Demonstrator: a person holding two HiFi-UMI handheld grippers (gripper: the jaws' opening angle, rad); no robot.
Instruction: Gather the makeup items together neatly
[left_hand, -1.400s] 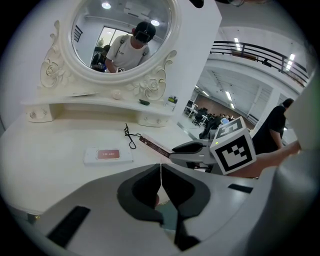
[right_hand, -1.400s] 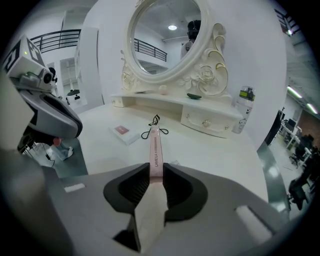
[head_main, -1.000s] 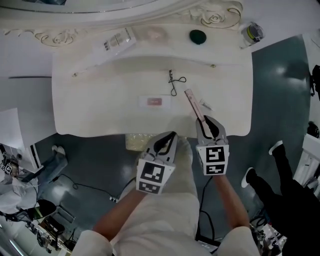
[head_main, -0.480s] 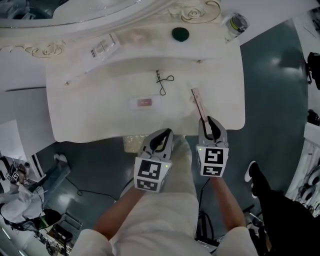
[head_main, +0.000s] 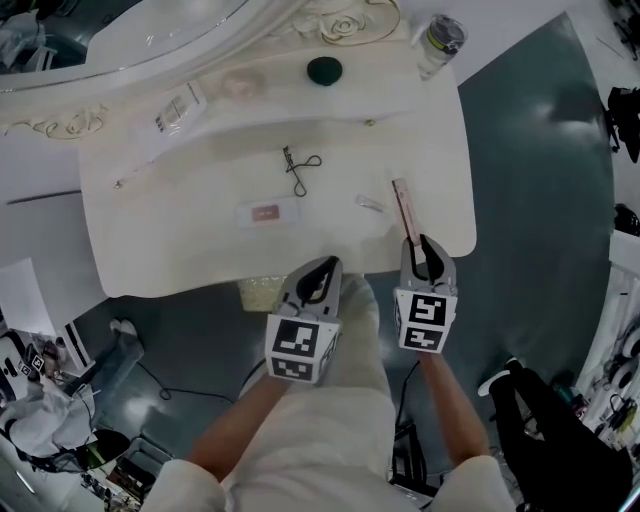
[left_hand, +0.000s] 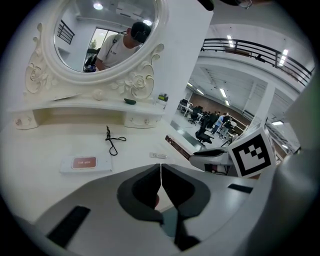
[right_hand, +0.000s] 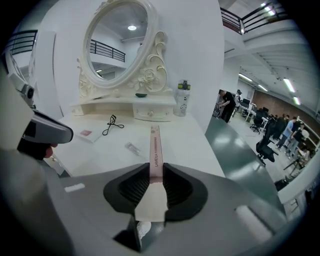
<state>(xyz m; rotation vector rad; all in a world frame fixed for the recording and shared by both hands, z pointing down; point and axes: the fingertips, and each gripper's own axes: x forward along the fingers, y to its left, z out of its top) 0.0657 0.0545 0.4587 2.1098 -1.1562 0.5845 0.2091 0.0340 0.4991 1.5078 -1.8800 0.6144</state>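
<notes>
Right gripper (head_main: 424, 248) has its jaws clamped on the near end of a long pink box (head_main: 405, 205), which pokes out over the vanity table (head_main: 200, 250), right of the eyelash curler (head_main: 298, 170). Left gripper (head_main: 318, 280) is closed up with nothing in it, well on the person's side of the curler. A palette (head_main: 266, 212) lies just near-left of the curler, and a small sachet (head_main: 370, 204) near-right.

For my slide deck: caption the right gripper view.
Right gripper clamps a long pink makeup box over the white vanity table.
</notes>
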